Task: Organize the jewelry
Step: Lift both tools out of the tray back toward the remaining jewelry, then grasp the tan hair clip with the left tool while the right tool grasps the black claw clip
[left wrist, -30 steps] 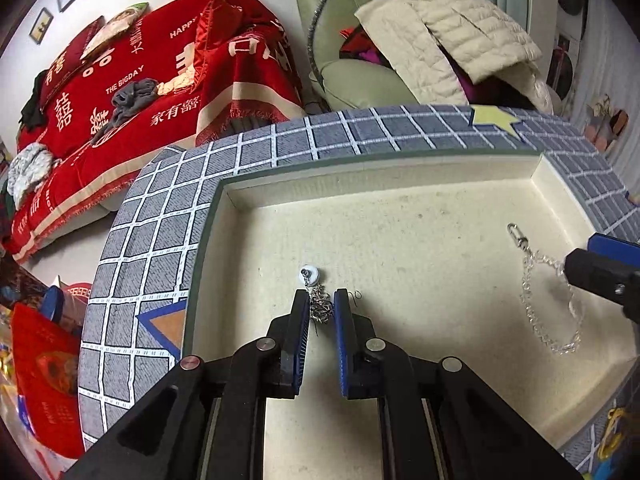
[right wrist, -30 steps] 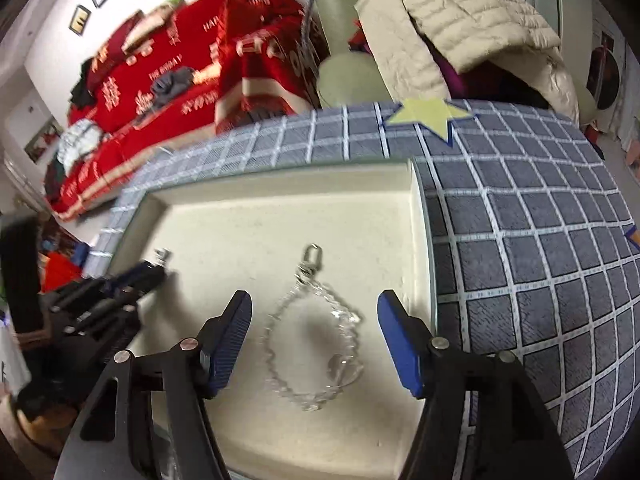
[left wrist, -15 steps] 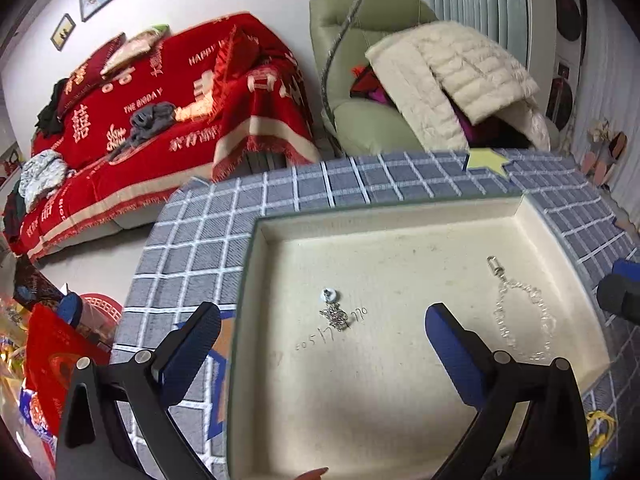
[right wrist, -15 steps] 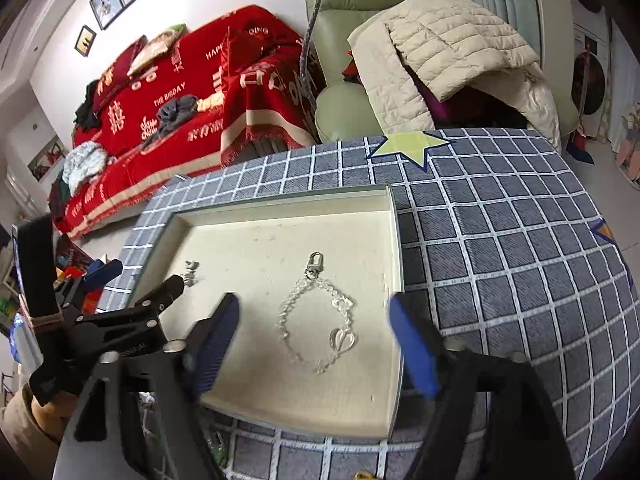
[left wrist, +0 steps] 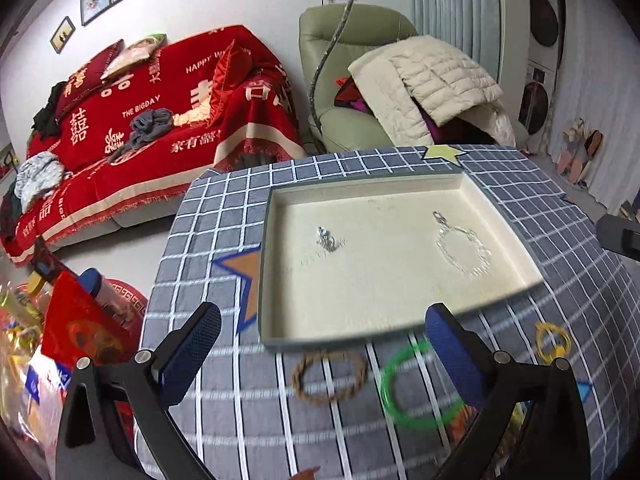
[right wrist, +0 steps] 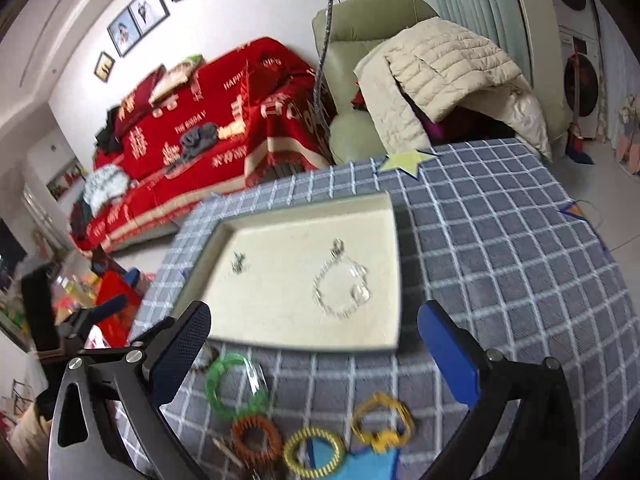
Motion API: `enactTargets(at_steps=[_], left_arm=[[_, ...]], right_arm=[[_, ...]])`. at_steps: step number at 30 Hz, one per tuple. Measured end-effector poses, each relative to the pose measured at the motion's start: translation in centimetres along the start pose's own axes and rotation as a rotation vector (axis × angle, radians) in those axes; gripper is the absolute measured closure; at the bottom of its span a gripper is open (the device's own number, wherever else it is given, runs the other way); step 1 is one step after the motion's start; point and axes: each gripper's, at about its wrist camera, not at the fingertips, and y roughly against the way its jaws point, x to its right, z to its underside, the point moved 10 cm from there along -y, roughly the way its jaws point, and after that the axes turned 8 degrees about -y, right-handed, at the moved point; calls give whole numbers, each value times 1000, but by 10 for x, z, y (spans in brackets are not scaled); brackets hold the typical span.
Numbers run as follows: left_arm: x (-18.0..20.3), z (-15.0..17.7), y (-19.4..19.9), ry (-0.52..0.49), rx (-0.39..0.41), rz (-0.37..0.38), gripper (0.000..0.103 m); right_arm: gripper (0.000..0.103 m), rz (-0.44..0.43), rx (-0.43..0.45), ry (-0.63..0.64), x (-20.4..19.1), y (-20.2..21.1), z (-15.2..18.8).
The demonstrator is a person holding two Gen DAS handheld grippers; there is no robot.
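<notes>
- A shallow cream-lined tray [left wrist: 496, 208] with a dark rim lies flat on the bench [left wrist: 224, 216], which wears a grey cloth checked in white with star patches.
- Two pieces lie in the tray, well apart: a small silver pendant [left wrist: 326, 238] on a bunched chain toward its left, and a clear-link bracelet [left wrist: 464, 246] with a clasp at its far end toward its right. The right wrist view shows the same pair, pendant [right wrist: 239, 262] and bracelet [right wrist: 340, 286].
- On the cloth just outside the tray's near edge lie loose rings: a brown braided bracelet [left wrist: 329, 376], a green bangle [left wrist: 416, 386] and a yellow ring [left wrist: 554, 340]. The right wrist view shows more of them: the green bangle [right wrist: 234, 386], a brown coil ring [right wrist: 254, 438], a yellow coil ring [right wrist: 314, 454] and a yellow-orange ring [right wrist: 382, 420].
- A second ago the left gripper [left wrist: 320, 348] had its jaws nearly shut about the pendant chain inside the tray; now the jaws stand wide apart, holding nothing, pulled back over the cloth short of the tray.
- The right gripper [right wrist: 314, 344] was low over the bracelet in the tray; it too has drawn back, jaws wide and empty.
- The pendant and the bracelet rest where they lay in the tray.
</notes>
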Motion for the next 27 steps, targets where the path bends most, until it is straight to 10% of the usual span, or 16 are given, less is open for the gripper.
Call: enactTargets(at_steps=[9, 27], left_arm=[[17, 65, 41, 56, -38, 67, 0], [-1, 187, 89, 79, -129, -33, 0]], right_arm=[[0, 46, -89, -4, 22, 20, 56], [0, -4, -223, 87, -23, 28, 187]])
